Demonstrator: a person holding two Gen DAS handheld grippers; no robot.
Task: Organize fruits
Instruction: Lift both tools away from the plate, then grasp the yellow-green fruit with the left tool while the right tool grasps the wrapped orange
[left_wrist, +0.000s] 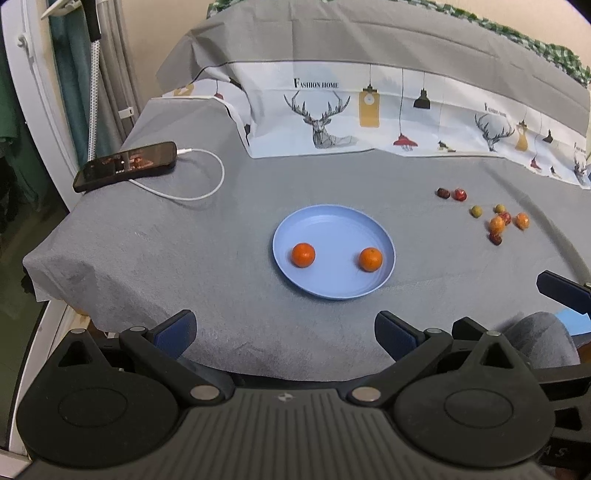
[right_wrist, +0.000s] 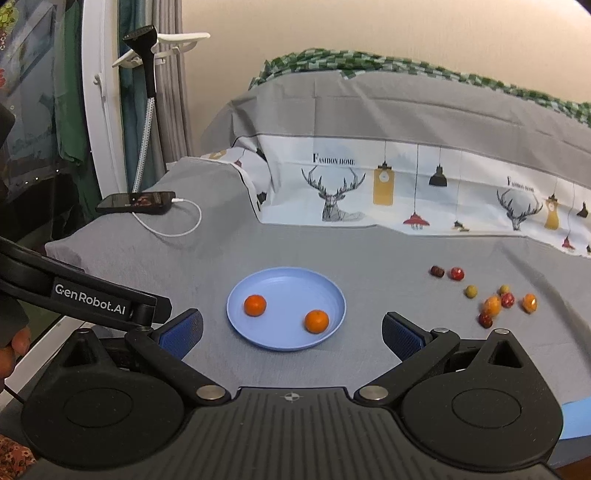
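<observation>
Both grippers hang back at the near edge of the grey worktop (left_wrist: 258, 184). Left gripper (left_wrist: 284, 334): jaws wide apart, nothing in them. Right gripper (right_wrist: 291, 334): same, wide apart and empty. Blue plate (right_wrist: 286, 284) sits mid-worktop, two oranges (right_wrist: 255, 305) on it, well apart. Loose small fruits (right_wrist: 495, 301) cluster off to the plate's right. Phone (left_wrist: 125, 166) far left, cable plugged in.

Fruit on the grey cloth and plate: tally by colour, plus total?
Orange, on the blue plate: 2
Orange, loose on the cloth: 2
Red or dark red, loose: 4
Yellow-green, loose: 2
Total: 10
Both grippers are open and empty.
</observation>
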